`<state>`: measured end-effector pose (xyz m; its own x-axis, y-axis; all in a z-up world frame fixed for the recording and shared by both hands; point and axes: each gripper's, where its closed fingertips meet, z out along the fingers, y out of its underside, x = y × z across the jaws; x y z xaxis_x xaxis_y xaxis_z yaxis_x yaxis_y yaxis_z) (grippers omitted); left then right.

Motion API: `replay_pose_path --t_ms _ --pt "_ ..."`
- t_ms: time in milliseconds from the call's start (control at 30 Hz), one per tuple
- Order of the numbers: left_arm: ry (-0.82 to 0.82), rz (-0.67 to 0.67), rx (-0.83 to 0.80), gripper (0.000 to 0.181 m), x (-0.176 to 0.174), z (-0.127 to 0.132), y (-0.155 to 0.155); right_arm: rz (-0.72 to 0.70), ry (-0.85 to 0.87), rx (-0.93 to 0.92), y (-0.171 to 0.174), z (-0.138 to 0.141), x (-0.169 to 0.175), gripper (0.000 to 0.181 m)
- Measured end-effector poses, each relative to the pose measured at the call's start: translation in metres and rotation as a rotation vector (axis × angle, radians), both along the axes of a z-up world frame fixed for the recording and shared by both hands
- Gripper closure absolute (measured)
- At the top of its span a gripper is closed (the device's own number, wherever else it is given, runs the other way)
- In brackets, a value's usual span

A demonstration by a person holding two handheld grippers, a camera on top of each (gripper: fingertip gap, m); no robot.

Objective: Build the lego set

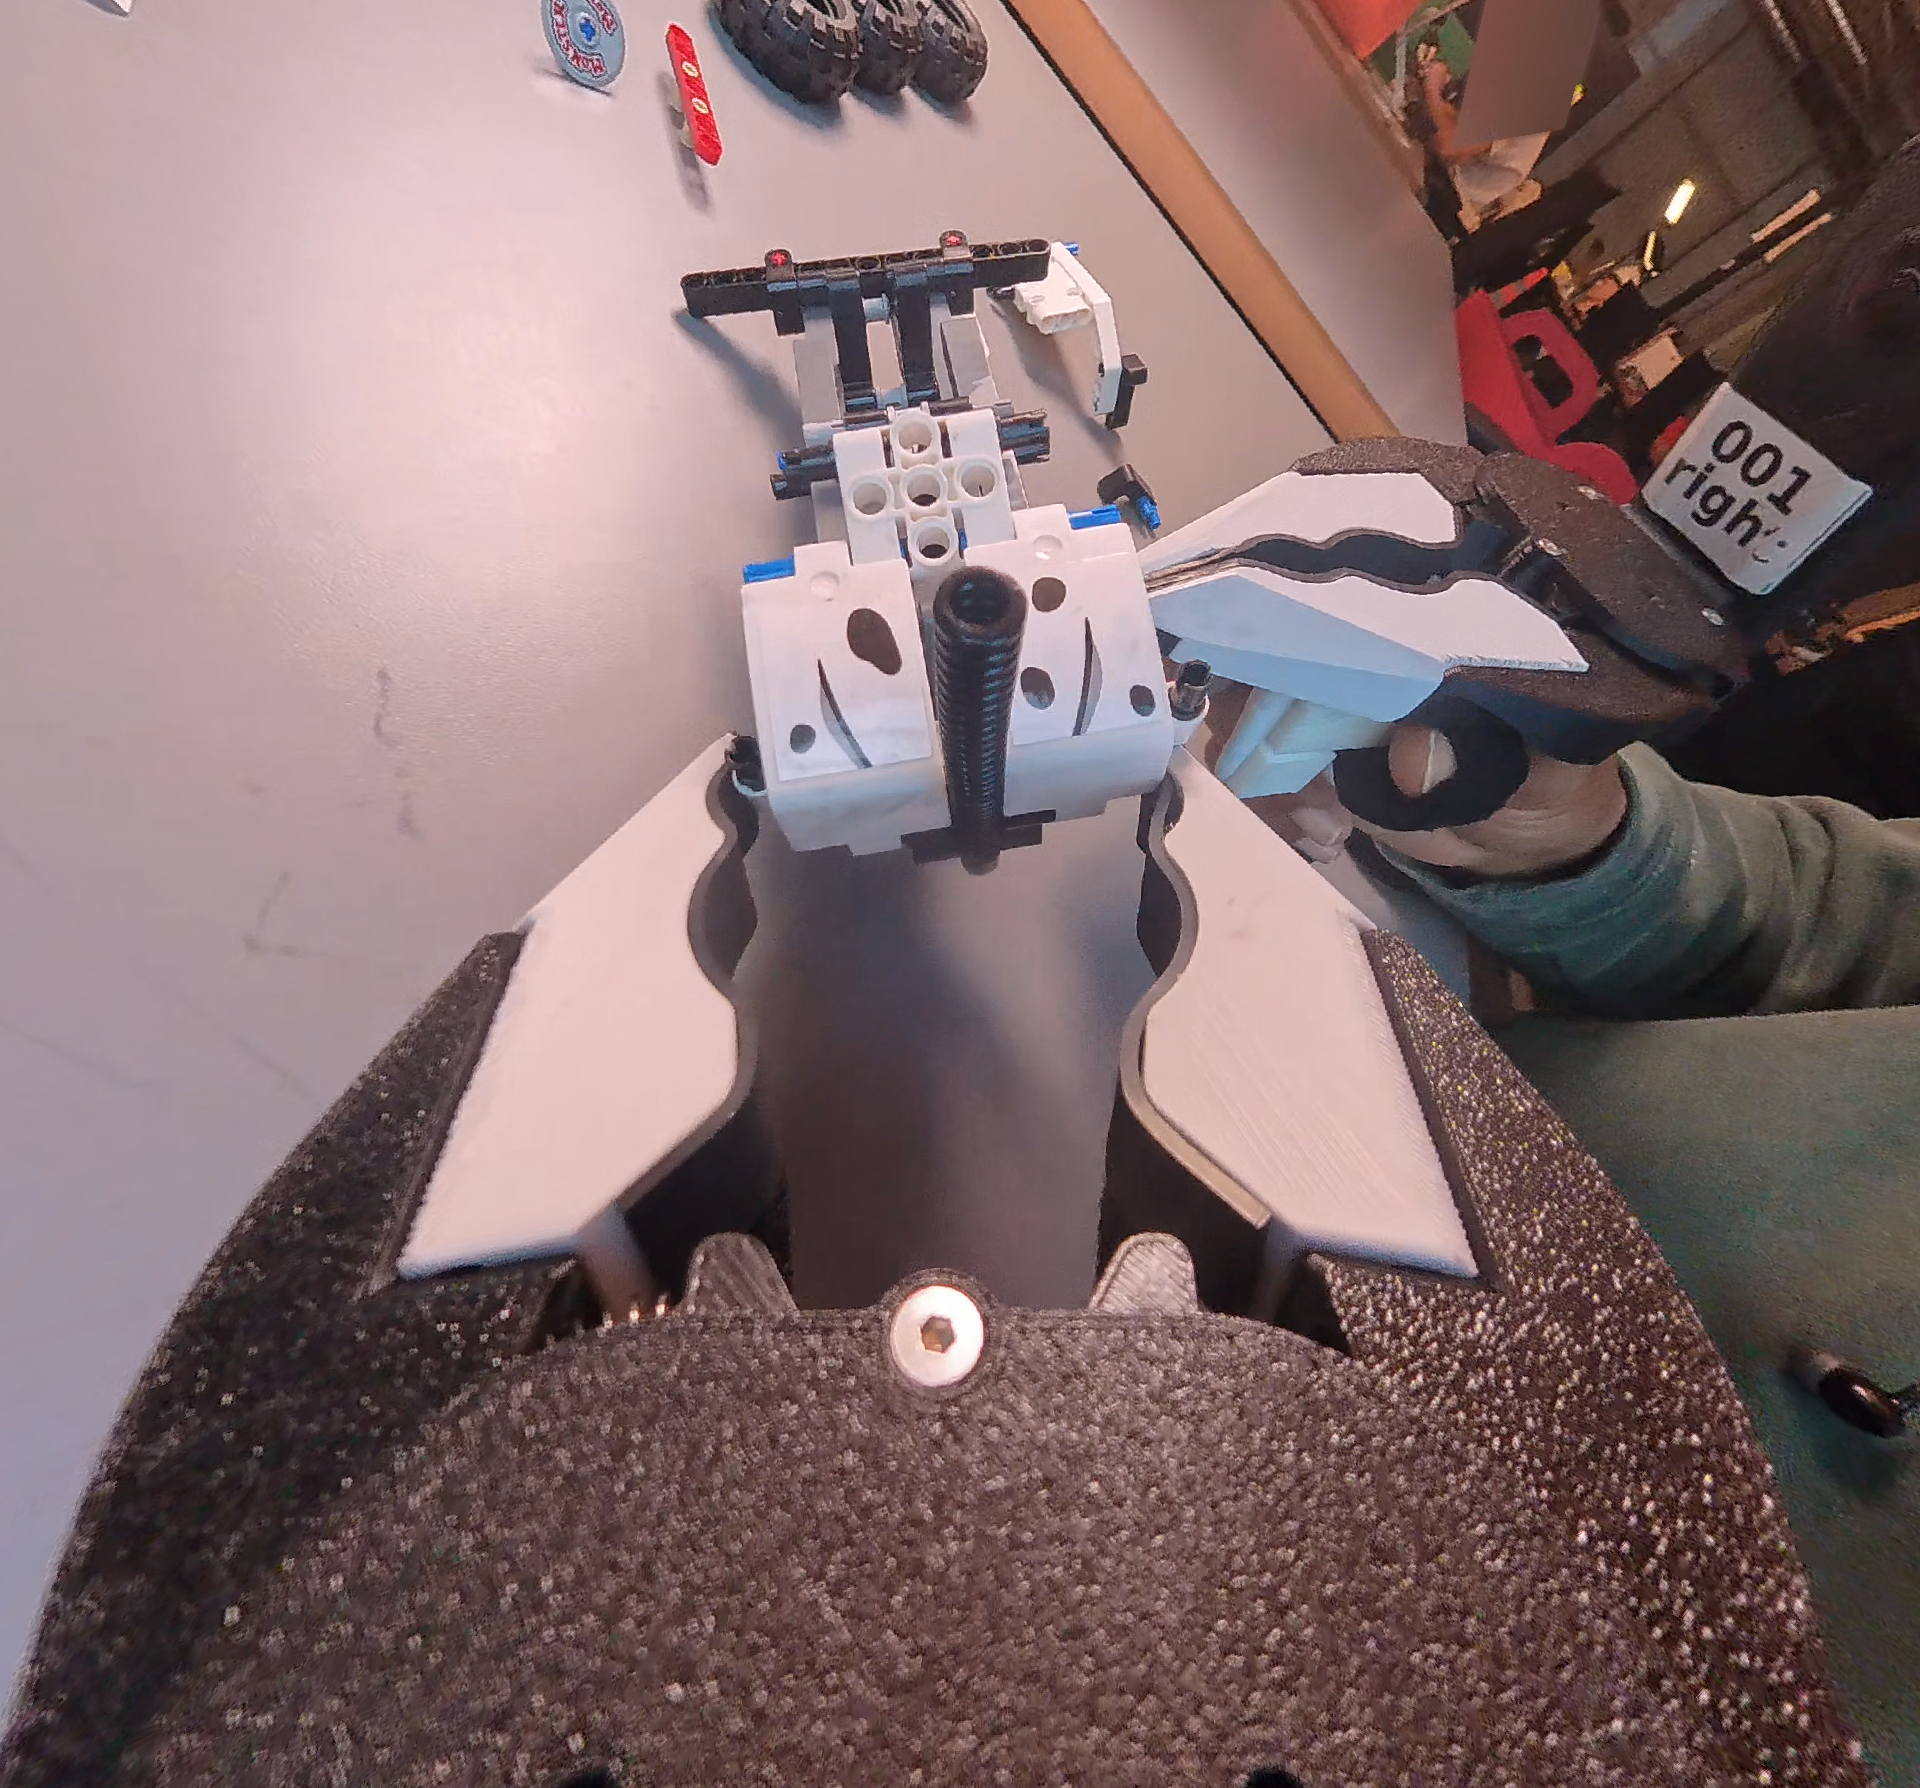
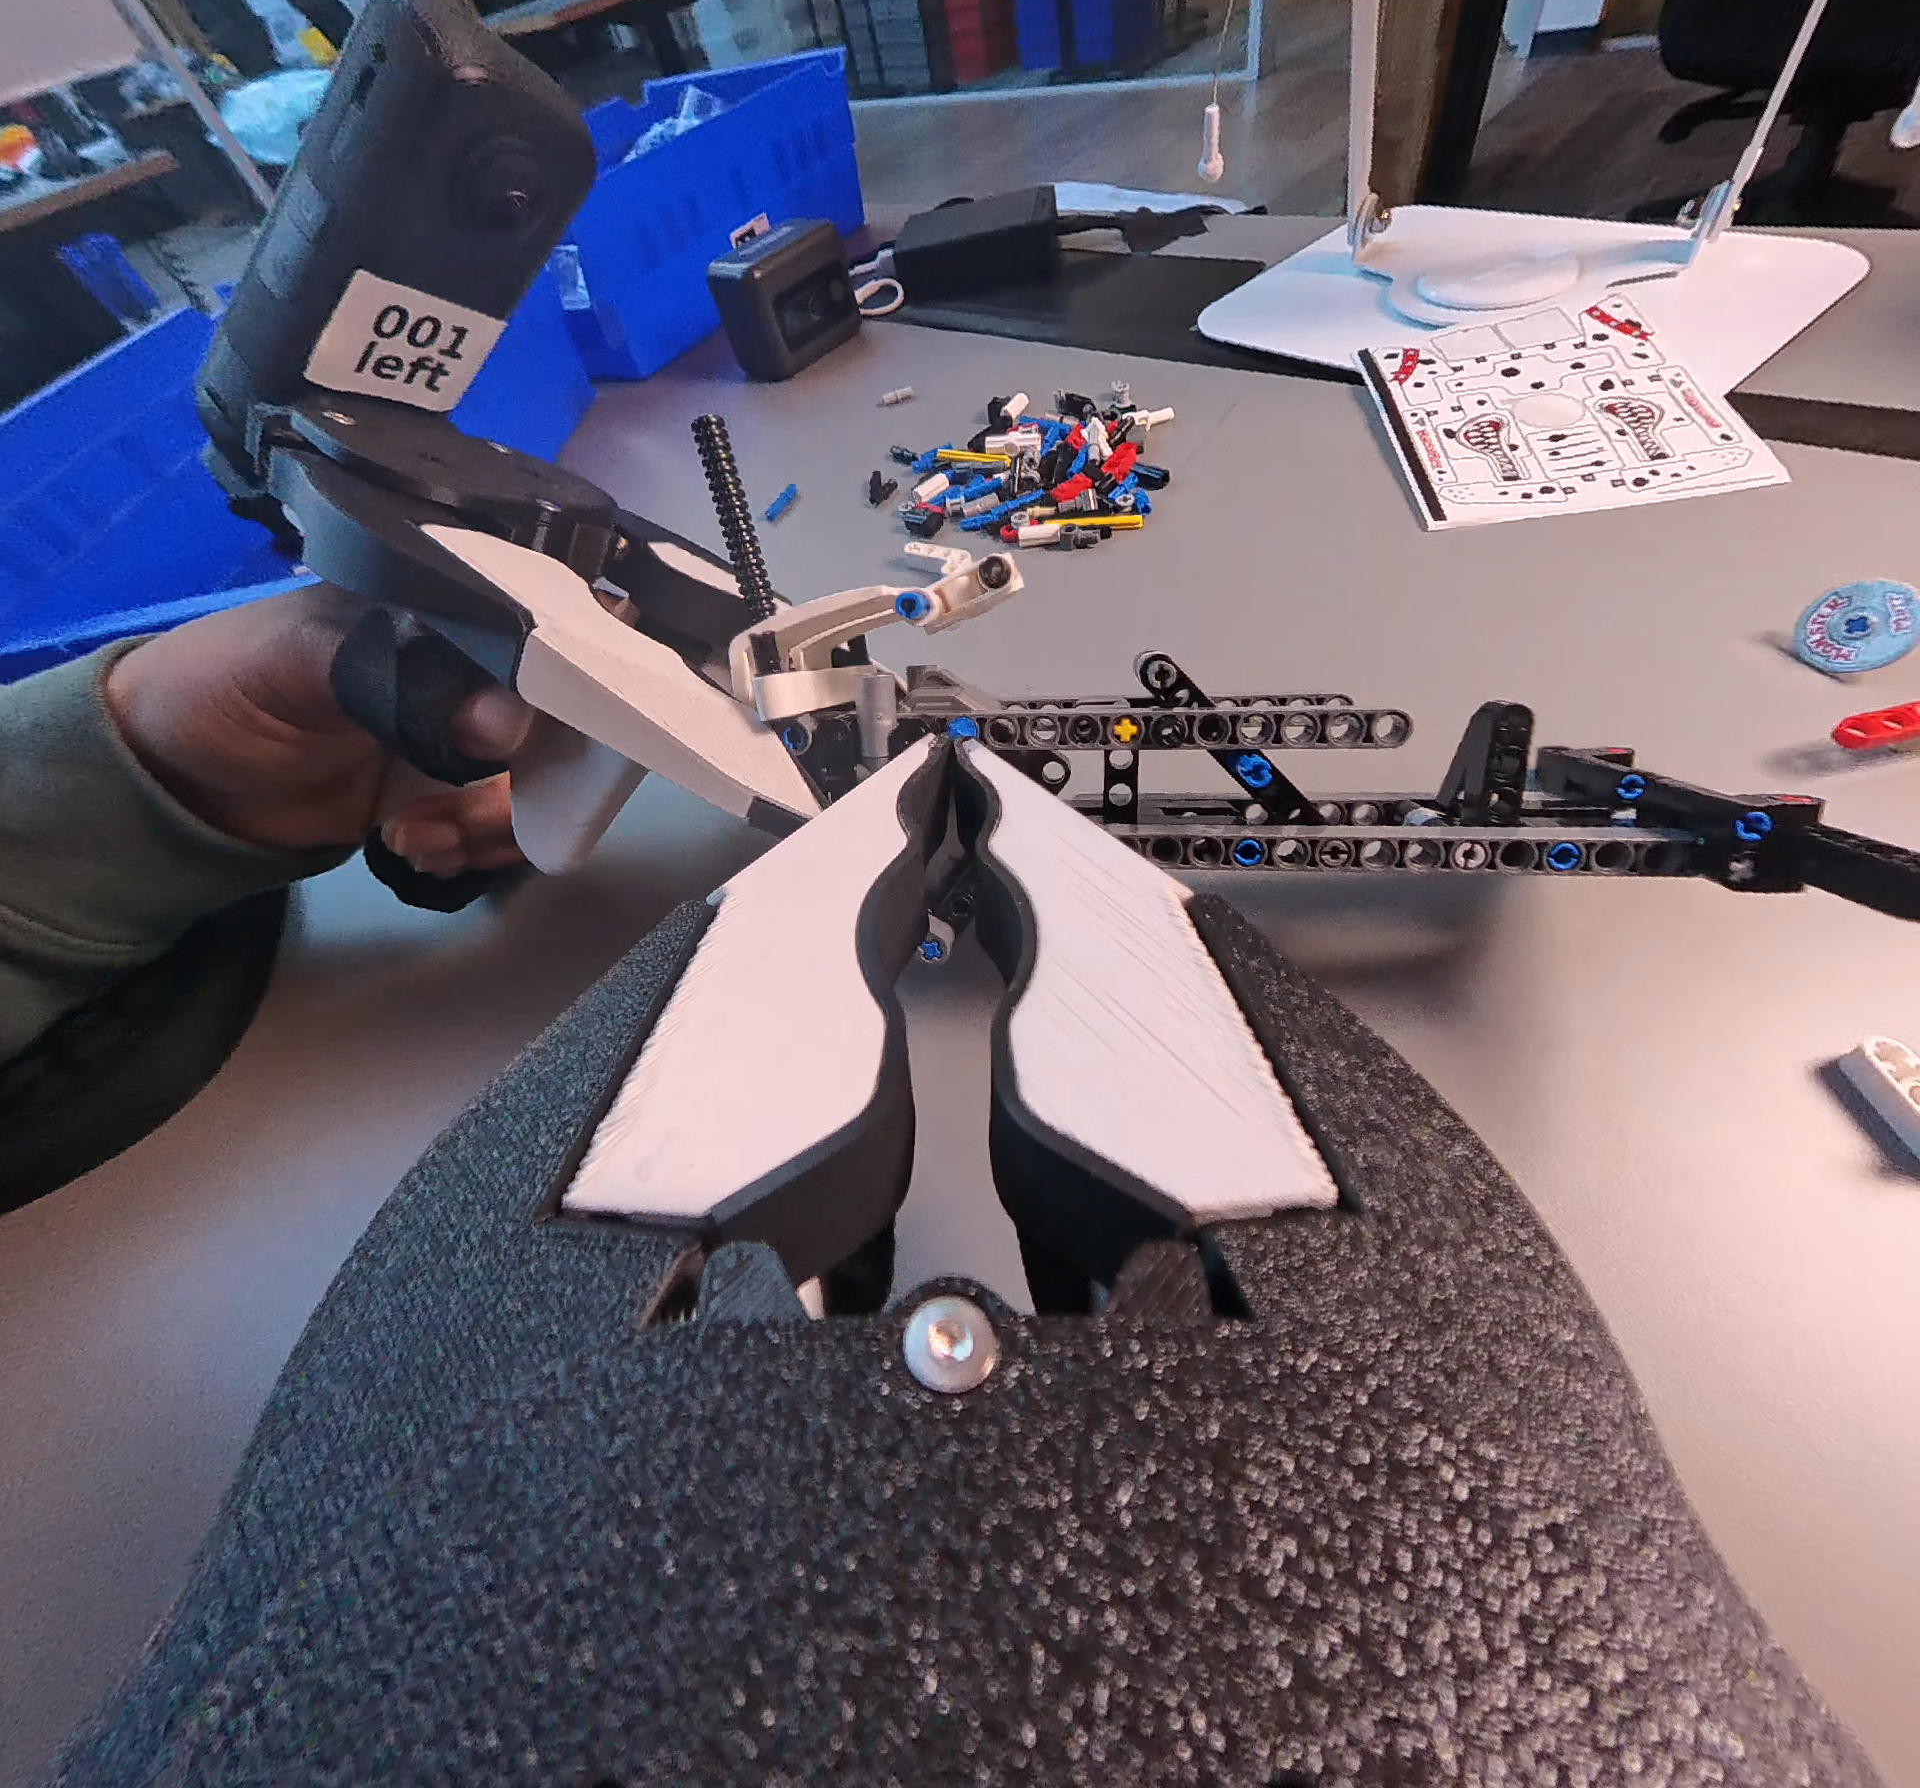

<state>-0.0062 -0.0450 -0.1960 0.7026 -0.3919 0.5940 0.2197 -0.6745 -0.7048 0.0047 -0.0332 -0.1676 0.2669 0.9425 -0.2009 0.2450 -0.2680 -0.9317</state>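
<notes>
- The lego car (image 1: 935,595) is half built. It lies on the grey worktop (image 1: 312,595), and all places here are told from the car.
- The left tool (image 1: 951,803) is spread wide and pinches the white front end of the car from both sides. A black ridged tube (image 1: 971,699) stands up out of that white end.
- The right tool (image 2: 954,746) comes in from the car's side, right by the white end. Its tips are pressed together, and a small pin with a blue end (image 2: 940,938) sits between the fingers, lower down — I cannot tell for sure if it is gripped tight.
- The tips touch the long black side beam (image 2: 1195,728) at a blue spot.
- The step in hand looks like this — one tool holds the car steady while the other pushes a small part into a hole in the side.
- Next, the part has to line up straight with the hole and be pushed in firmly, while the left tool holds the car so it does not slide.
- Three black tyres (image 1: 847,13) wait far past the back end of the car, so the wheels are not on yet.
- A red beam (image 1: 694,95) and a round blue patch (image 1: 584,29) lie near the tyres.
- A heap of small loose parts (image 2: 1039,471) sits on the far side of the car, with a sticker sheet (image 2: 1558,419) beyond it.
</notes>
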Motion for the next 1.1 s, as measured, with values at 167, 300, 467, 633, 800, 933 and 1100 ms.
replay_pose_path --t_ms 167,300,467,633,800,933,1100 --pt "-0.078 -0.011 -0.027 0.107 -0.003 0.003 -0.001 0.004 -0.007 0.002 0.010 -0.001 -0.002 0.181" --pt "-0.123 -0.011 -0.040 0.107 -0.004 0.004 -0.003 -0.004 -0.013 -0.013 0.022 -0.004 -0.001 0.181" --pt "-0.169 -0.011 -0.063 0.107 -0.007 0.005 -0.004 -0.025 -0.022 0.004 0.036 -0.004 0.001 0.180" --pt "-0.197 -0.009 -0.073 0.107 -0.008 0.005 -0.004 -0.025 -0.021 0.005 0.041 -0.003 0.001 0.181" --pt "-0.226 -0.006 -0.081 0.107 -0.011 0.006 -0.004 -0.019 -0.011 -0.001 0.040 -0.002 0.002 0.181" --pt "-0.235 -0.006 -0.084 0.107 -0.012 0.006 -0.005 0.013 -0.014 0.019 0.029 -0.001 -0.005 0.181" --pt "-0.230 -0.010 -0.087 0.107 -0.010 0.005 -0.005 0.080 -0.015 0.050 0.006 -0.001 -0.016 0.181"
